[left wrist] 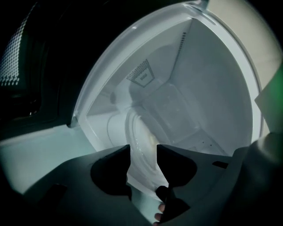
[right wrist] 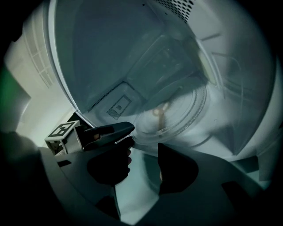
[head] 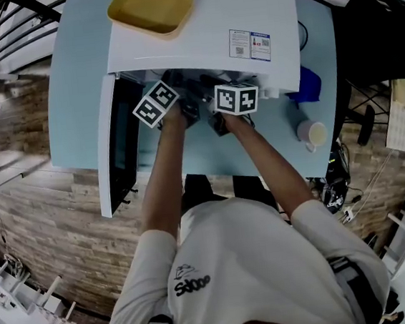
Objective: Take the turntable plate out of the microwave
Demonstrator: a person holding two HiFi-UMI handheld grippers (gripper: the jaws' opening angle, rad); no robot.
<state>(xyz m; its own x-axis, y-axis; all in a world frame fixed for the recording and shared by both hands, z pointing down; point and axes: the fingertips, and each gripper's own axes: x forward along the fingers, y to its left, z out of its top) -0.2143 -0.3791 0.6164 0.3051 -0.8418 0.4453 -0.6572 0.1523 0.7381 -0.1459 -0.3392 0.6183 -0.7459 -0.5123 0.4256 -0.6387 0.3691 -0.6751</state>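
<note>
Left tongs pinched narrow on the near rim of the turntable plate. Right tongs wide, plate edge at their gap, not clamped. Plate is inside the microwave cavity, door swung open, unit on the desk. My read: access done, grasp half done; lift and pull-out remain.

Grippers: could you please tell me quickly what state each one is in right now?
Left gripper: closed on the rim of the turntable plate.
Right gripper: open, jaws apart, holding nothing.
</note>
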